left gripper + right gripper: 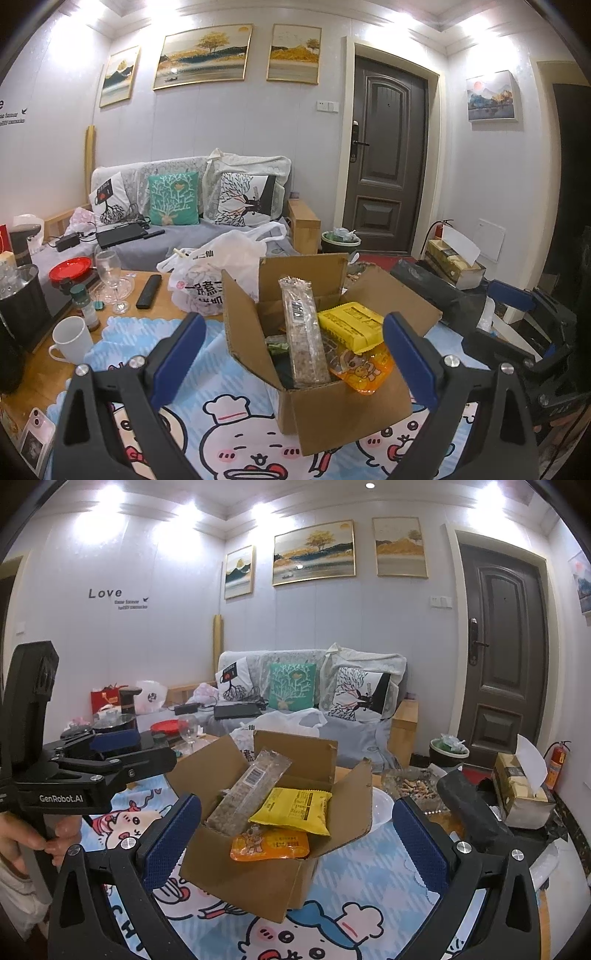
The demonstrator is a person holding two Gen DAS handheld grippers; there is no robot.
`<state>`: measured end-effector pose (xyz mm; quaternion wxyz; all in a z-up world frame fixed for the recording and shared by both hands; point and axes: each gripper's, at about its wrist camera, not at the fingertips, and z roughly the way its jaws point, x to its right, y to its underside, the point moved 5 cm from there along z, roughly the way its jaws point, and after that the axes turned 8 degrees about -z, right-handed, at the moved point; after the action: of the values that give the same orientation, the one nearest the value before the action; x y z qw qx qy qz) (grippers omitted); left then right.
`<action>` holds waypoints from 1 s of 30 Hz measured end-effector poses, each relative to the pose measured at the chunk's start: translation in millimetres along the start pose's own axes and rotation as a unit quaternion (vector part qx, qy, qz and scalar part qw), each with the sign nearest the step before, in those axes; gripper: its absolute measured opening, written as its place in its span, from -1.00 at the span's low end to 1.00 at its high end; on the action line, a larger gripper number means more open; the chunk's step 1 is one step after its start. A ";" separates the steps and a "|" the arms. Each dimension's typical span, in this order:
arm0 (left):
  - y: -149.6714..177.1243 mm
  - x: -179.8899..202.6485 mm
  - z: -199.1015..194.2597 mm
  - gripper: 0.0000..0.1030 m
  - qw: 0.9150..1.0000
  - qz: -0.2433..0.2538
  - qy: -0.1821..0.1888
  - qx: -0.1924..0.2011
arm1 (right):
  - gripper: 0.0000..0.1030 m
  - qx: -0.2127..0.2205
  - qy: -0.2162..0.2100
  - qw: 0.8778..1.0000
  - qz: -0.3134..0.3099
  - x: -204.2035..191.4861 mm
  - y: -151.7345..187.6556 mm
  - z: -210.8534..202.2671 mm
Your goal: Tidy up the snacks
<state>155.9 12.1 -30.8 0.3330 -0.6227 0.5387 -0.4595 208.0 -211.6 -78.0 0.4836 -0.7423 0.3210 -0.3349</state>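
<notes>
On the cartoon-print cloth near the table's middle sits our open cardboard box [332, 402], holding a long cereal bar [303, 332], yellow packet [351, 325] and orange pouch [360, 369]. Both our left gripper [293, 360] and right gripper [295, 840] gape wide, empty. Next, we likely must pick a snack.

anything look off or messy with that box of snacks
The long clear snack pack stands on end, sticking up above the rim of the cardboard box instead of lying flat. The yellow packet and orange packet are heaped loosely and overhang the box's edge. Nothing looks spilled or torn.
</notes>
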 end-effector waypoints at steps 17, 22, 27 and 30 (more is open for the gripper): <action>-1.6 1.9 -4.1 0.88 1.000 0.001 0.003 0.011 | 1.00 0.000 0.006 1.000 0.003 0.5 1.5 1.4; -1.9 2.0 -4.2 0.88 1.000 0.001 0.003 0.011 | 1.00 -0.002 0.006 1.000 0.006 0.1 1.7 1.4; -2.7 2.5 -3.9 0.88 1.000 0.001 0.004 0.011 | 1.00 -0.002 0.006 1.000 0.007 0.4 1.4 1.4; -3.6 4.2 -3.4 0.88 1.000 0.005 0.005 0.011 | 1.00 -0.002 0.005 1.000 0.006 0.6 1.6 1.4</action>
<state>154.0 8.9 -25.5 0.3395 -0.6138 0.5383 -0.4672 209.2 -211.9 -79.9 0.4826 -0.7393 0.3288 -0.3353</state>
